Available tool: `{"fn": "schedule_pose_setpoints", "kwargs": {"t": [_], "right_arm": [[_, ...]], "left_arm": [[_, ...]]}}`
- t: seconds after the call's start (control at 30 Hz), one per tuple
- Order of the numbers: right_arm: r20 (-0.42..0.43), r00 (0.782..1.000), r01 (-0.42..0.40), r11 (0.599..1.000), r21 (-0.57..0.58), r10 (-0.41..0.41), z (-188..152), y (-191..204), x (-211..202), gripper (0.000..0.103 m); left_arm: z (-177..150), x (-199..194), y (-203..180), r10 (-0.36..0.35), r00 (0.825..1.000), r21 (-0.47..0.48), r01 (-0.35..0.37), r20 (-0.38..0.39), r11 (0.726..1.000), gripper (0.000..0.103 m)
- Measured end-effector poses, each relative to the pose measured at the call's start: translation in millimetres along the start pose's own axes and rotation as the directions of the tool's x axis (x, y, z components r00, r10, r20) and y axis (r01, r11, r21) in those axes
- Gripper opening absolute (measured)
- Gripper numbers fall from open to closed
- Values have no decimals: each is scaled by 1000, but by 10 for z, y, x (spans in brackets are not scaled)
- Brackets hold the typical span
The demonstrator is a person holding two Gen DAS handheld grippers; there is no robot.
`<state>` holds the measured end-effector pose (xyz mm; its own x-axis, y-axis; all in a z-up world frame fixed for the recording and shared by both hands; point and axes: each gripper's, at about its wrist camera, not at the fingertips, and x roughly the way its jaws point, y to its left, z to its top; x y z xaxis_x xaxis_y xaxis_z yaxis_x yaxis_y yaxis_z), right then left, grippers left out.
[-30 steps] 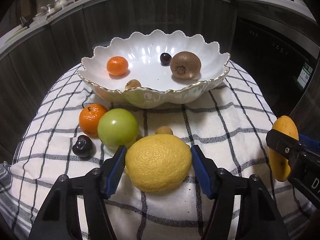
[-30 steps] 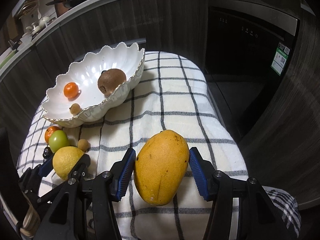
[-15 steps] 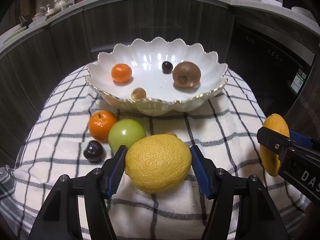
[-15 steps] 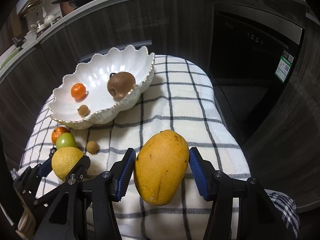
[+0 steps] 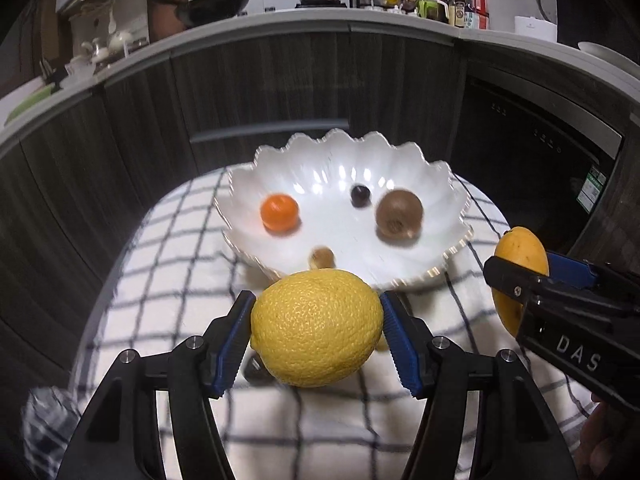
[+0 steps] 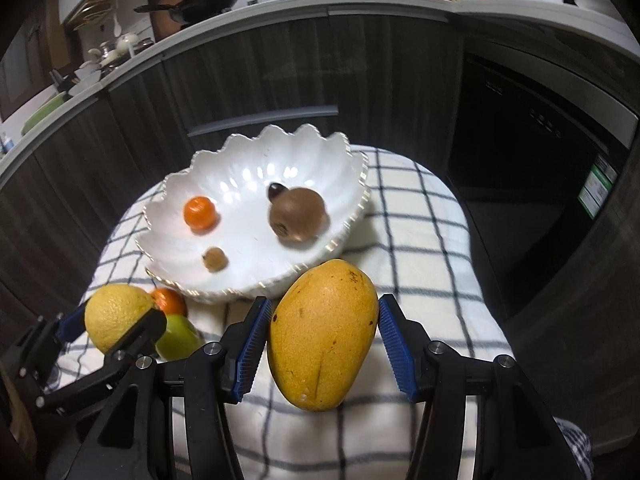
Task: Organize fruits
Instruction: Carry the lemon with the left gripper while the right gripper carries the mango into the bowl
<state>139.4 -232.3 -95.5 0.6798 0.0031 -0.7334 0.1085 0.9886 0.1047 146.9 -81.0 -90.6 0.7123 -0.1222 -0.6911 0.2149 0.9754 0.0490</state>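
White scalloped bowl point(image 5: 344, 168) sits at twelve o'clock from both grippers, on a checked cloth point(image 5: 168, 248). The left gripper point(image 5: 318, 334) clamps a yellow lemon point(image 5: 316, 326), long axis crosswise. The right gripper point(image 6: 322, 340) grips a mango point(image 6: 322, 332), long axis pointing toward the bowl, just short of its near rim. Both loads look about equally near. Inside lie a tangerine point(image 5: 279, 213), a kiwi point(image 5: 400, 213), a dark fruit point(image 5: 360, 195) and a small brown fruit point(image 5: 322, 258), leaving the centre free. The raised rim stands in the way.
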Motion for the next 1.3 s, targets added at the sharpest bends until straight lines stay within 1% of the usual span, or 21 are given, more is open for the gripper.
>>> {"fn": "schedule_pose_setpoints", "kwargs": {"t": [0.13, 0.27, 0.4, 0.5, 0.63, 0.77, 0.93, 1.07, 1.17, 1.27, 1.3], "right_arm": [[25, 999, -21, 1000, -22, 22, 181, 146, 66, 56], [38, 998, -41, 998, -37, 42, 383, 241, 185, 56], [39, 998, -48, 998, -52, 50, 593, 311, 354, 56], [16, 999, -45, 997, -66, 46, 682, 365, 514, 56], [-30, 1000, -5, 996, -89, 2, 676, 421, 684, 56], [-75, 997, 25, 998, -60, -30, 636, 374, 807, 56], [-93, 995, 36, 999, -41, -39, 621, 341, 891, 56], [-118, 992, 45, 998, -44, -50, 613, 343, 950, 56], [-92, 992, 77, 994, -72, -83, 619, 378, 911, 57], [-69, 992, 101, 991, -88, -108, 649, 398, 859, 63], [-68, 992, 103, 991, -85, -109, 651, 391, 847, 66]], "left_arm": [[197, 79, 123, 14, 1000, 14, -14, 27, 1000, 62], [390, 198, 225, 12, 999, 29, -13, 39, 1000, 62], [553, 359, 334, 8, 999, 22, -9, 41, 1000, 62], [639, 535, 403, -1, 1000, 27, 1, 30, 1000, 62], [676, 725, 445, -8, 1000, 38, 7, 10, 999, 62], [695, 886, 436, -21, 1000, 49, 22, -11, 999, 62], [687, 1047, 416, -39, 998, 52, 42, -43, 998, 62], [666, 1120, 444, -51, 996, 30, 54, -77, 998, 63], [647, 1151, 453, -55, 994, 26, 58, -98, 998, 63], [644, 1134, 451, -53, 994, 30, 56, -100, 998, 63], [653, 1102, 455, -51, 995, 32, 54, -87, 998, 67]]}}
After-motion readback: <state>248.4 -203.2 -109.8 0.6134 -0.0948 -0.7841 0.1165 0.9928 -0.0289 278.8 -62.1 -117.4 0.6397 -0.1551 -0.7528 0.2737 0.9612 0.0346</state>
